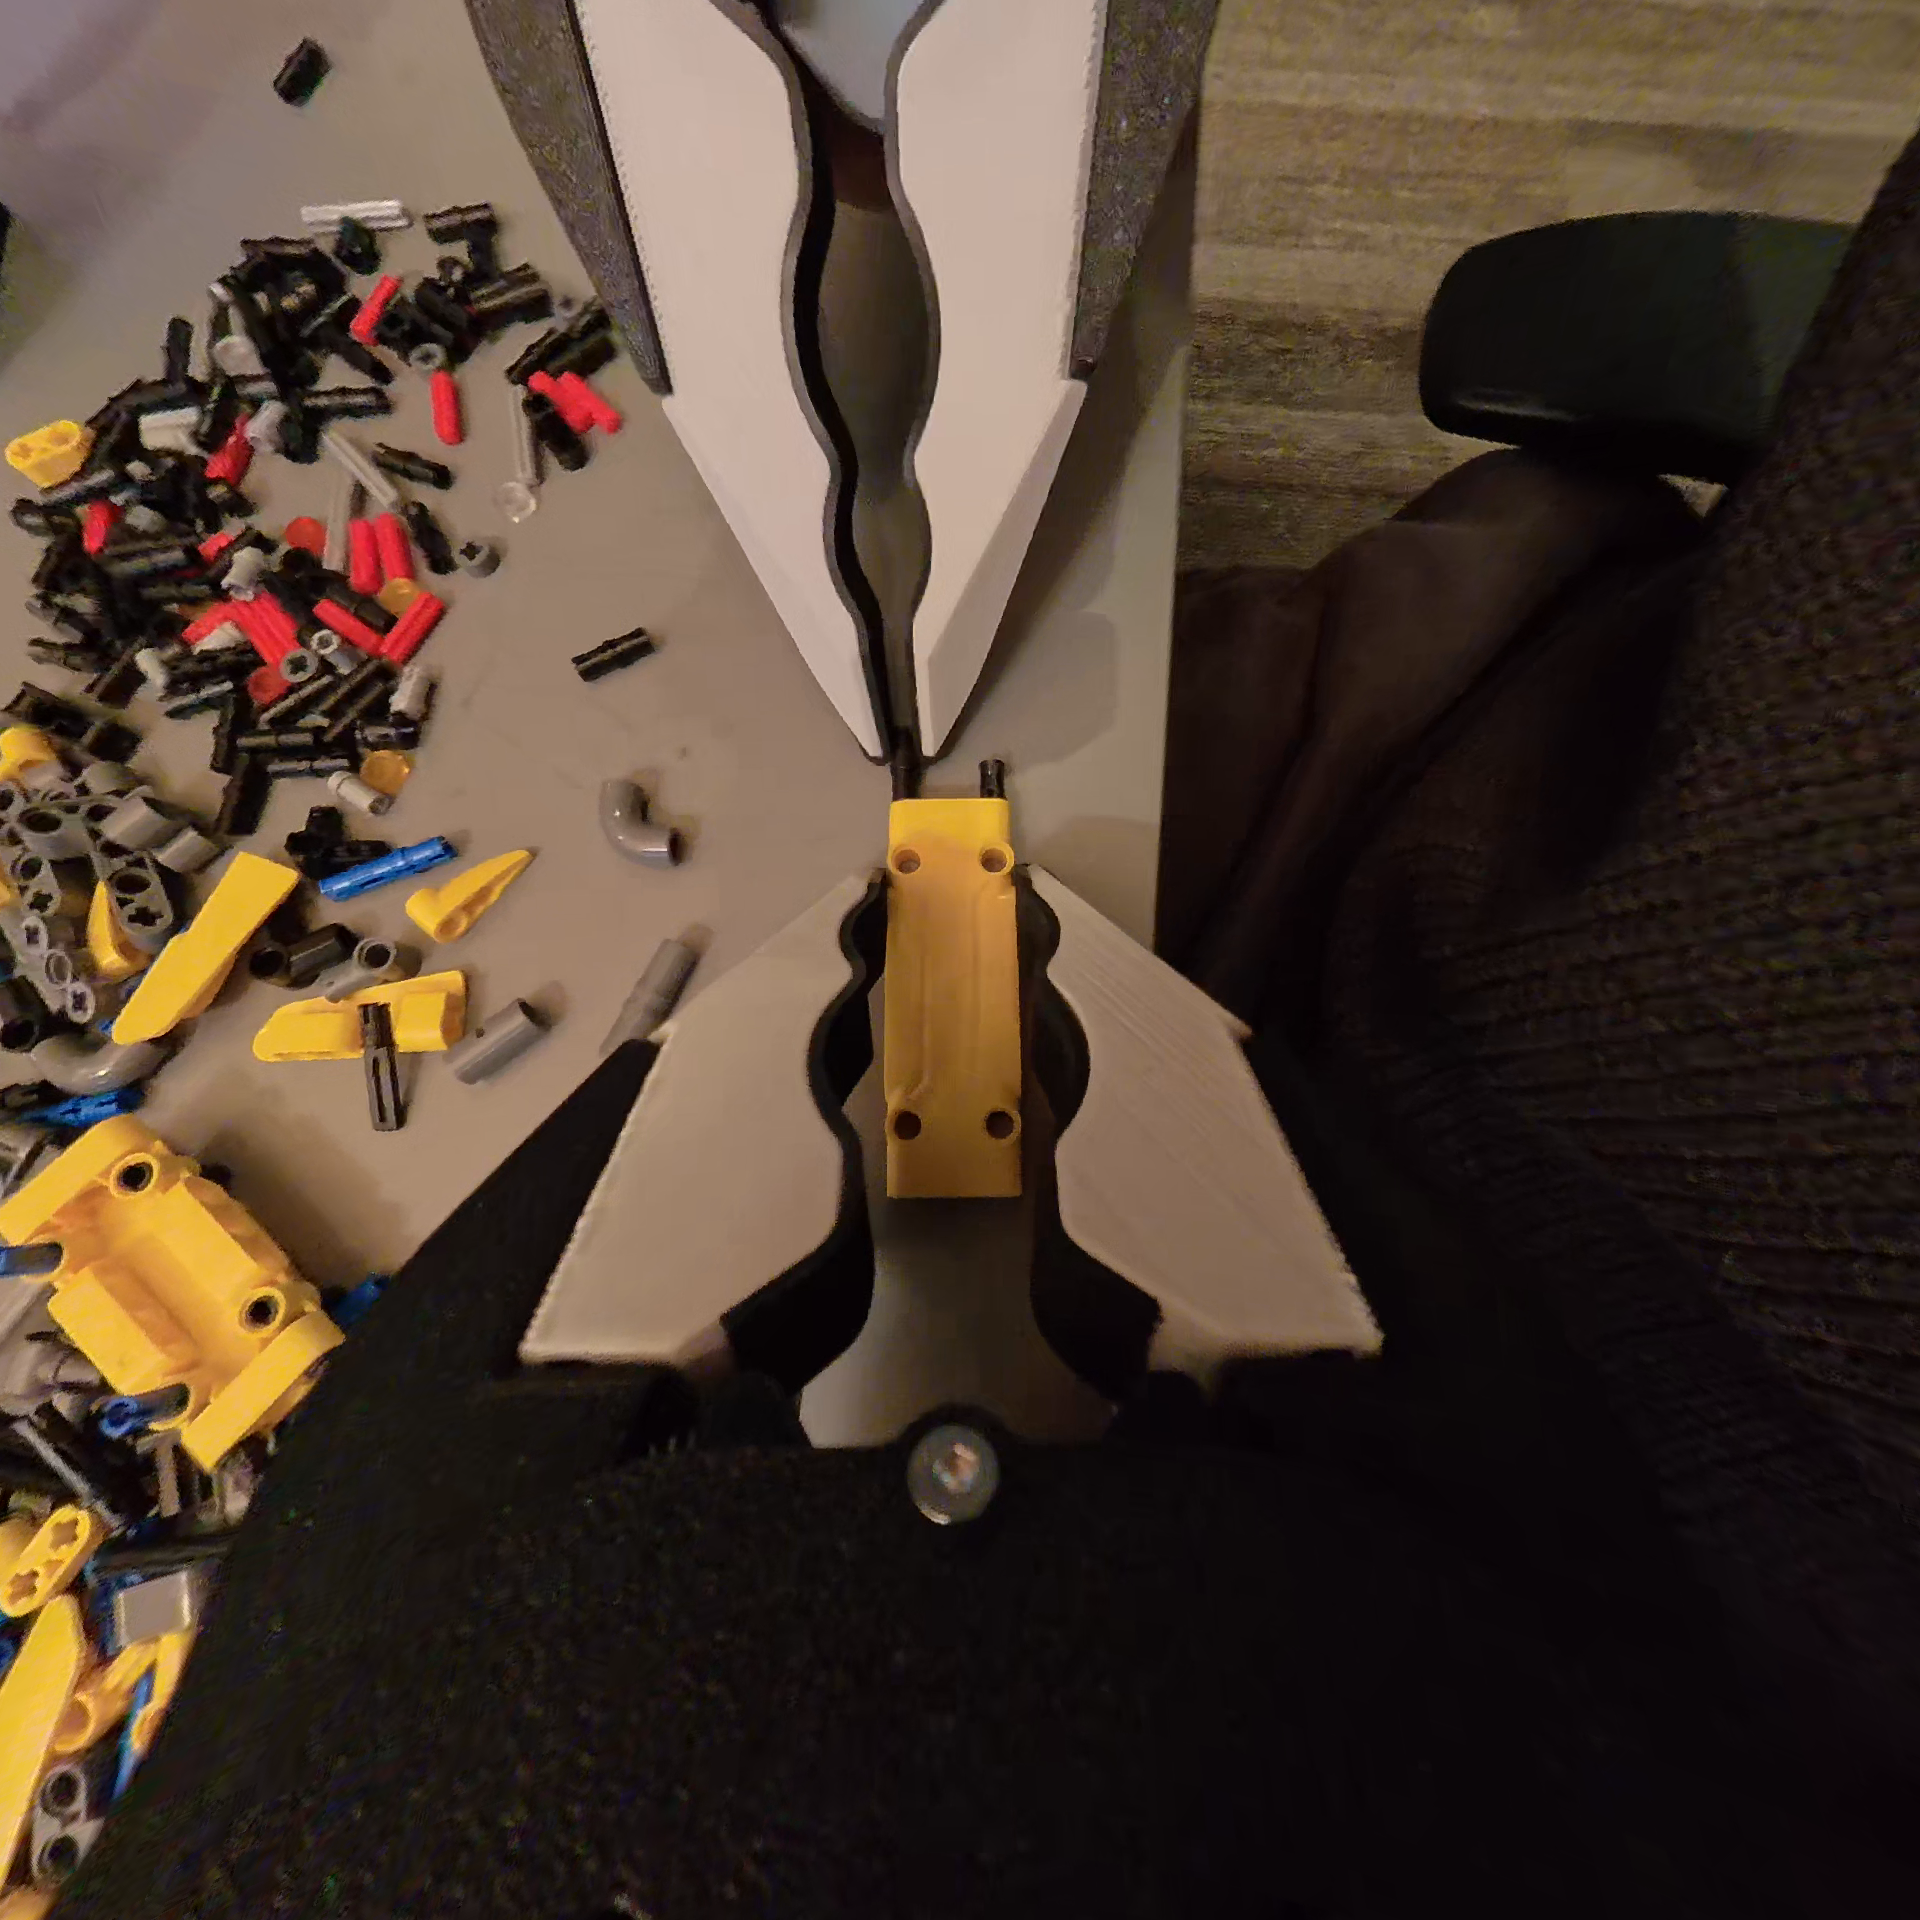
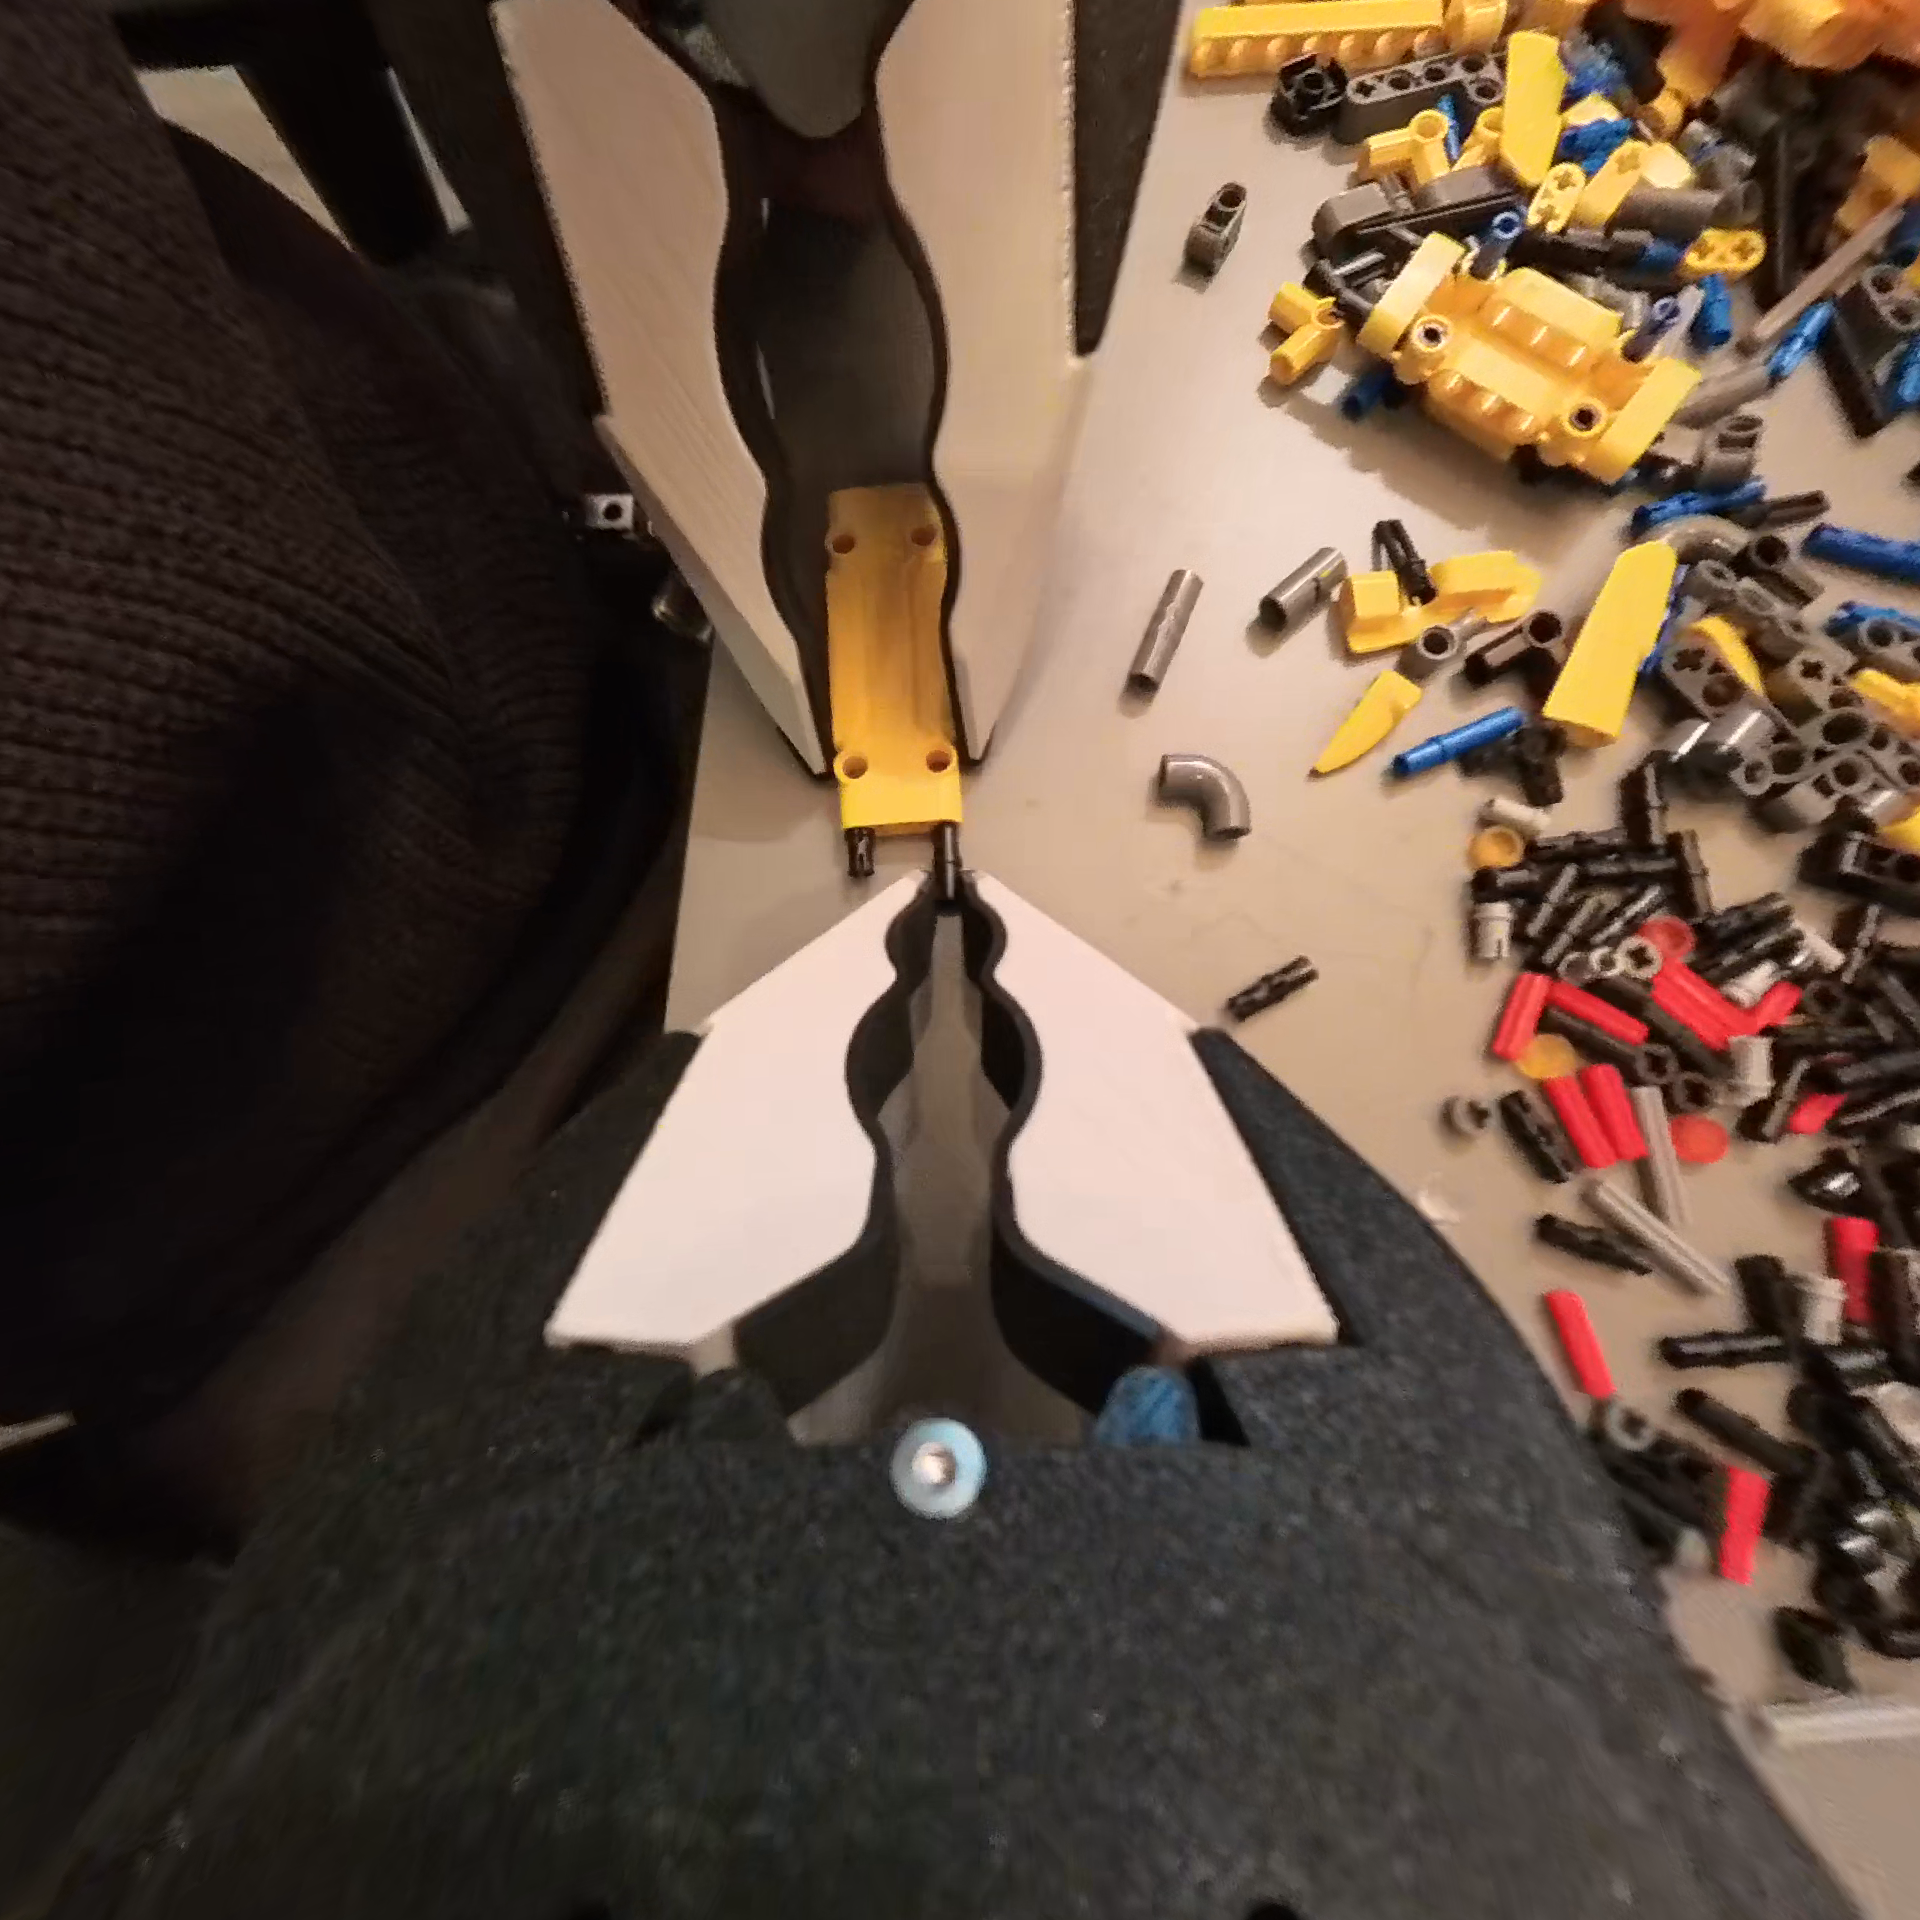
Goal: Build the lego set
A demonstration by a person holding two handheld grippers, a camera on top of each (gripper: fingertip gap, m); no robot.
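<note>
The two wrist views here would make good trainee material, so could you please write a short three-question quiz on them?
1. True or false: the left gripper is shut on the yellow panel.
2. What is pinched at the tips of the right gripper?
A. a black pin at the panel's end
B. a red pin
C. a blue axle
3. Fill in: a second black pin sticks out of the same end of the panel, and it is ____ by either gripper.

Key
1. True.
2. A.
3. Not held; it stands free beside the pinched one.
</note>
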